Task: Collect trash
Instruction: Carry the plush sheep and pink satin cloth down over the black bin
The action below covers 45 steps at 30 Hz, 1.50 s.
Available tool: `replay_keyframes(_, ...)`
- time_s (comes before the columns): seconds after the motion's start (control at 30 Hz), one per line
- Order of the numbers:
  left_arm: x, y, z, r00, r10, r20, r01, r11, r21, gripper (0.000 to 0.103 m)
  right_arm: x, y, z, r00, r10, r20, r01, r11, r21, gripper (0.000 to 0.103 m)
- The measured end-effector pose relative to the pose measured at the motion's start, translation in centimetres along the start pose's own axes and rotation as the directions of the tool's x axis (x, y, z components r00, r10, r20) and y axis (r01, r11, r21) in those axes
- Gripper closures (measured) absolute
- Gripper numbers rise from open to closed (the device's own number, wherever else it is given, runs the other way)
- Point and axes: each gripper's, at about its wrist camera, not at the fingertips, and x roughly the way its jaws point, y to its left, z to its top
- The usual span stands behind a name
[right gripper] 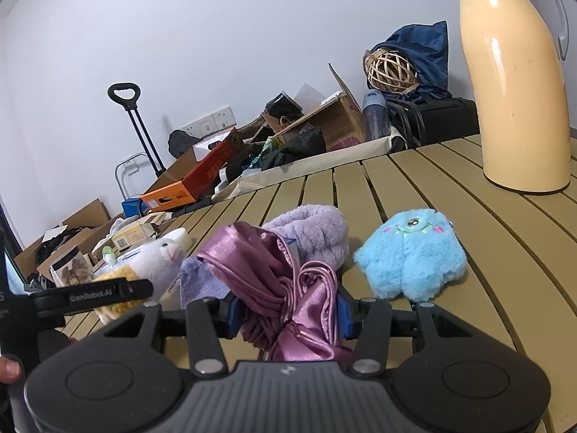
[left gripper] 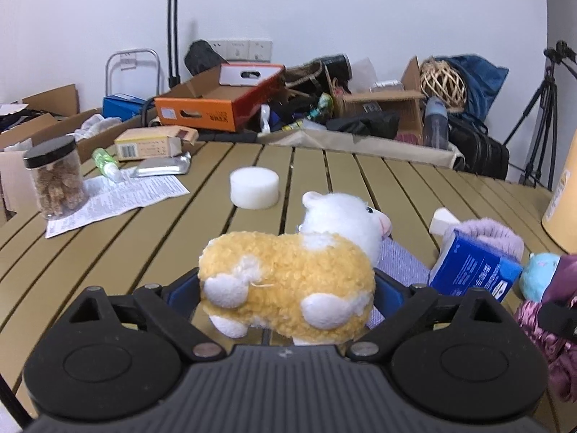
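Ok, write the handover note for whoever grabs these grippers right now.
Left gripper: jaws wide around the plush sheep, which stands on the table; whether the pads press it is unclear.
Right gripper: shut on the pink satin cloth.
Nearby: blue plush, blue box, lilac slipper, foam disc, paper sheet, nut jar.
No bin is in view; nothing seen collected yet. Sorting trash from keepers remains.

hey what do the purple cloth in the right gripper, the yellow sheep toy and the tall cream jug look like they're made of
Purple cloth: satin-like fabric, glossy; bright sheen runs along its folds.
Yellow sheep toy: plush, matte, curly yellow pile with smoother white patches, probably synthetic.
Tall cream jug: hard smooth shell, semi-gloss, with soft reflections; painted metal or plastic, unclear which. Its grey top and handle look like plastic.
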Motion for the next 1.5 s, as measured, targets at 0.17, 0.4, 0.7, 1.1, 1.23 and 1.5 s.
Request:
replay_keyframes(0.17, -2.2, 0.2, -0.1, 0.999, 0.021, 0.039, -0.02, 1.0, -0.024, 0.008, -0.7, 0.1, -0.2, 1.0, 0.009, 0.003, -0.009, 1.0, -0.011, 0.055)
replay_keyframes(0.4, -5.2, 0.0, -1.1, 0.996, 0.04, 0.085, -0.036, 0.998, -0.044, 0.008, -3.1, 0.3, -0.8, 0.999, 0.03, 0.027, -0.029, 0.999, -0.031, 0.055)
replay_keyframes(0.7, -9.8, -0.7, -3.8, 0.992, -0.007, 0.124, 0.011, 0.999, -0.032, 0.008, -6.8, -0.7, -3.3, 0.999, 0.035, 0.017, -0.035, 0.999, -0.022, 0.055)
replay_keyframes(1.1, -15.1, -0.8, -8.7, 0.989, -0.033, 0.147, 0.035, 0.999, -0.008, 0.008, -11.6, -0.8, -7.2, 0.999, 0.044, -0.012, -0.045, 0.997, -0.066, 0.055)
replay_keyframes(1.23, -16.1, -0.9, -10.4, 0.991, -0.042, 0.127, 0.04, 0.999, 0.014, 0.008, -13.0, -1.0, -8.9, 0.999, 0.039, -0.038, -0.042, 0.996, -0.074, 0.055)
replay_keyframes(1.5, -18.5, -1.1, -13.6, 0.993, -0.057, 0.106, 0.052, 0.997, 0.05, 0.008, -15.0, -1.3, -11.9, 0.994, 0.023, -0.104, -0.032, 0.996, -0.084, 0.055)
